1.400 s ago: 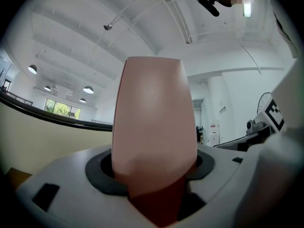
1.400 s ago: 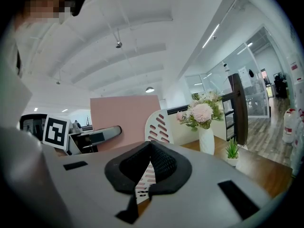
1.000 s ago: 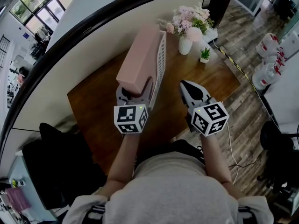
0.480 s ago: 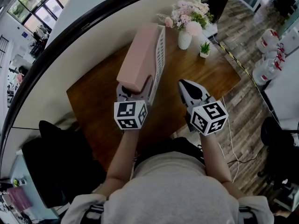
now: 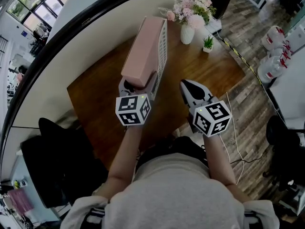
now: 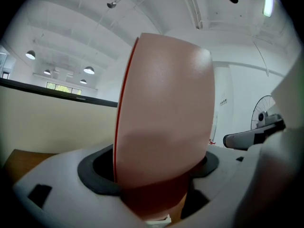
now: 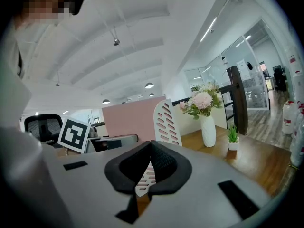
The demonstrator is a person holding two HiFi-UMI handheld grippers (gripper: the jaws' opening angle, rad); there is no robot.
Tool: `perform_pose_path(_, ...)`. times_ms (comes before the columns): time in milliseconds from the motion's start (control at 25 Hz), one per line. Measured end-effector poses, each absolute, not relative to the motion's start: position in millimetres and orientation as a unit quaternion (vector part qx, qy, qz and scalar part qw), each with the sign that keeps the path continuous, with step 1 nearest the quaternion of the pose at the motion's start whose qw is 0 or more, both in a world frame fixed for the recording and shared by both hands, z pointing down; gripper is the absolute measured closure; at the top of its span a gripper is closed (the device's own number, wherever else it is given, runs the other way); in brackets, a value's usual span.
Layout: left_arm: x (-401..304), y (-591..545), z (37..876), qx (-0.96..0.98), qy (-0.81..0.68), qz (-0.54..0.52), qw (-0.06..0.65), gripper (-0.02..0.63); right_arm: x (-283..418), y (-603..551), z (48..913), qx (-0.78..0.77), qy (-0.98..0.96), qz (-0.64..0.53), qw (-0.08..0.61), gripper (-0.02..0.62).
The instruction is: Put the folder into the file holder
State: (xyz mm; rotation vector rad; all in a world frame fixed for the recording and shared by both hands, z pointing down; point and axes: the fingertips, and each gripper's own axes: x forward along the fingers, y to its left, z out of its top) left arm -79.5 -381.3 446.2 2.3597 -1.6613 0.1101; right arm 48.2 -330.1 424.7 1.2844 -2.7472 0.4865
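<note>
Folder [image 5: 142, 54] of pink colour is seen standing on its edge inside the white slotted file holder [image 5: 162, 49], which is placed on the brown wooden table [image 5: 95, 104] near its far edge. The near end of the folder is enclosed by the left gripper [image 5: 139, 83], whose jaws have just been opening and are now spread wide, with the folder between them but not clamped. The right gripper [image 5: 187, 83] is held just beside the holder, its jaws brought together with nothing in them. Only black-and-white square codes are carried on each marker cube [image 5: 133, 110]. A small sign [image 6: 223, 100] on the far wall is too small to be read.
</note>
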Motion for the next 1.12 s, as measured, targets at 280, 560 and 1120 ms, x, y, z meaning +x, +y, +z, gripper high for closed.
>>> perform_pose_path(280,-87,-369,451,0.795,-0.583,0.024,0.166,0.212,50,-320,424,0.419,-0.894,0.156,0.033,0.586)
perform_pose_path(560,-84,-348,446,0.799,-0.572,0.015,0.183,0.212,49,-312,418,0.413,-0.897,0.151,0.029,0.586)
perform_pose_path(1120,-85,-310,429,0.816,-0.547,0.002,0.187,0.230,43,-296,407,0.403,-0.905,0.136,0.023,0.586)
